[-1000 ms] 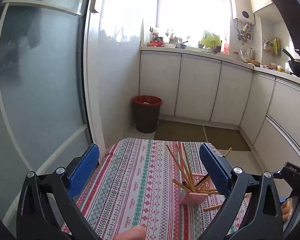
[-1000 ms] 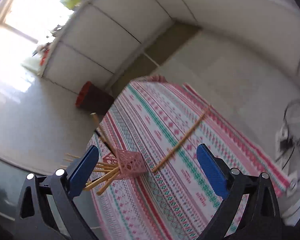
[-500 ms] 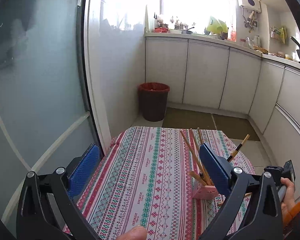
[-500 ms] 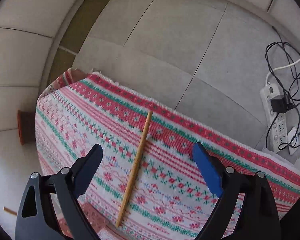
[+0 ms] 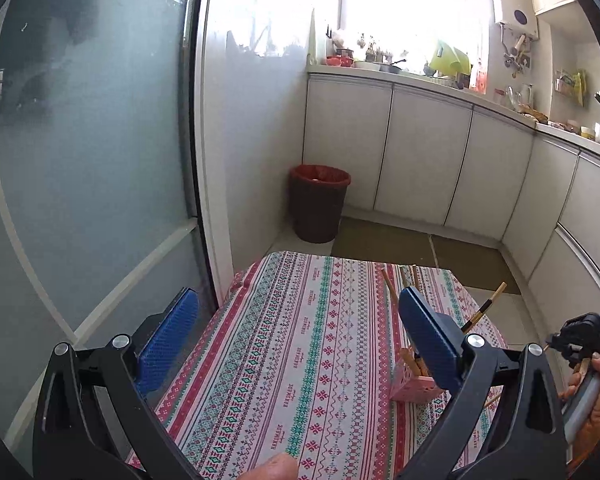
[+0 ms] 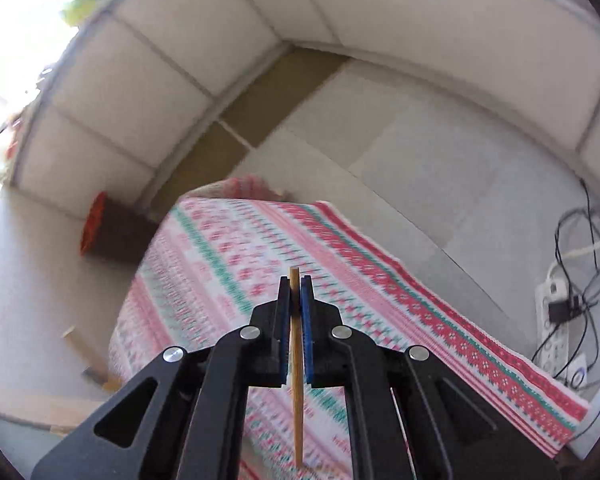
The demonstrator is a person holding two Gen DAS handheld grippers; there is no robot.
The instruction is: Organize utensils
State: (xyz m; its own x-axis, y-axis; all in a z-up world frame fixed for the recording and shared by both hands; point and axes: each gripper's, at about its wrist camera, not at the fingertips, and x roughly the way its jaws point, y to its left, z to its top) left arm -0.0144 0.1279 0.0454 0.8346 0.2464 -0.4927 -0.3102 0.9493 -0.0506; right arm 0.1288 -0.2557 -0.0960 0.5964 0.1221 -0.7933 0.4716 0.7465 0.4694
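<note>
My right gripper (image 6: 295,280) is shut on a wooden chopstick (image 6: 297,392) that runs lengthwise between the blue pads, held above the striped tablecloth (image 6: 228,264). In the left wrist view the right gripper (image 5: 580,340) shows at the right edge in a hand. My left gripper (image 5: 298,320) is open and empty above the tablecloth (image 5: 300,340). A pink mesh holder (image 5: 414,380) with several chopsticks (image 5: 484,308) stands on the table's right side, partly hidden behind my left gripper's right finger (image 5: 428,336).
A dark bin with a red liner (image 5: 318,200) stands on the floor beyond the table. White cabinets (image 5: 420,152) line the back and right. A glass door (image 5: 80,140) is at the left. A power strip with cables (image 6: 560,300) lies on the floor.
My right gripper has closed on the chopstick that lay on the cloth and lifted it. The left gripper has stayed open and shifted slightly.
</note>
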